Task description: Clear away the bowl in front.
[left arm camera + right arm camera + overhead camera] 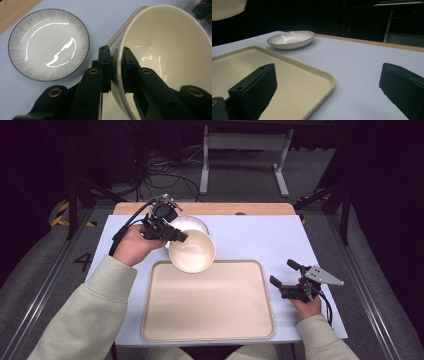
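Note:
A cream bowl (192,251) hangs tilted in the air over the far left corner of the beige tray (208,302), with my left gripper (176,237) shut on its rim. Seen from the left gripper view, one jaw sits inside the cream bowl (165,47) and the other outside, pinching the wall at my left gripper (116,62). Behind it a white plate with a dark rim (192,224) lies on the table. My right gripper (286,273) rests open at the right of the tray, nothing between its jaws (329,87).
A pale blue table top (260,240) carries everything, with a wooden strip (205,208) along its far edge. The white plate (48,43) (291,39) lies flat beyond the tray (287,82). Cables and a grey stand sit on the floor past the table.

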